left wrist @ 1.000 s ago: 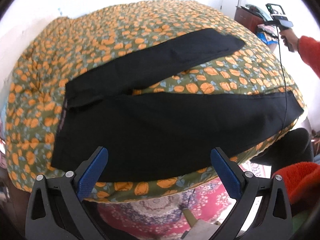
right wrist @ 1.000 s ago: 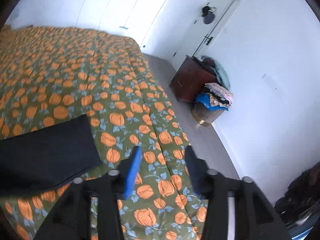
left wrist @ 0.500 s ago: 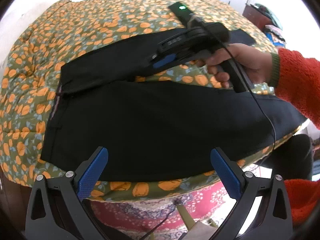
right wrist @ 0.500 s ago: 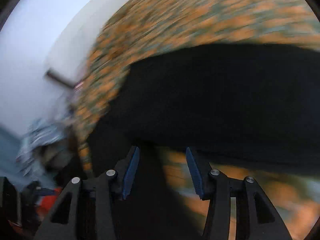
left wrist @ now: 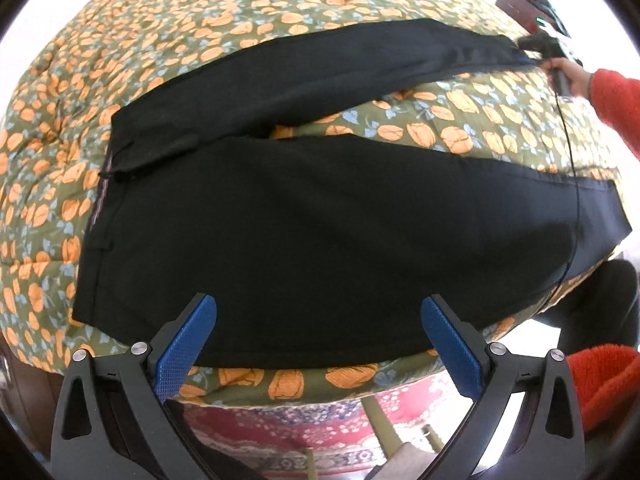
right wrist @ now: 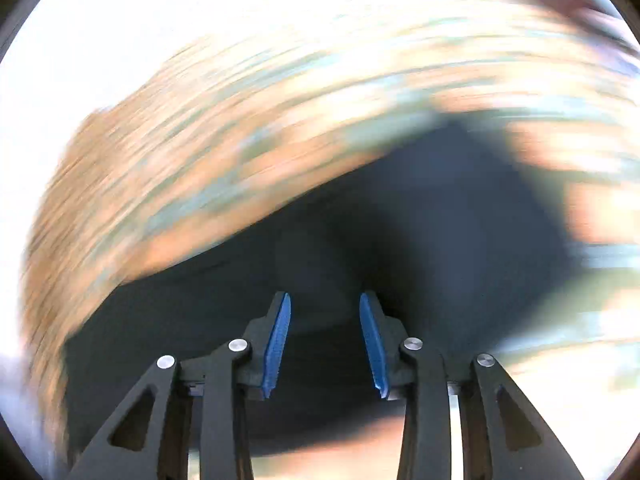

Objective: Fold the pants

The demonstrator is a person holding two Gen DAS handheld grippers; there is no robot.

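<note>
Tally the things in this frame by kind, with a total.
Black pants: 1
Floral bedspread: 1
Hand-held gripper: 2, the left and the right
Patterned rug: 1
Total: 5

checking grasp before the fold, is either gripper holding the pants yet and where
Left gripper holds nothing; it is wide open above the near leg. Right gripper is at the far leg's cuff of the black pants, jaws just closing, but a grip cannot be told.

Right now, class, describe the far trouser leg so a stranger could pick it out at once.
Find the bed's orange-flowered cover. Black pants lie spread across it. The far leg is the narrower strip running up-right, split from the broad near leg by a wedge of cover, its end at the right gripper.
</note>
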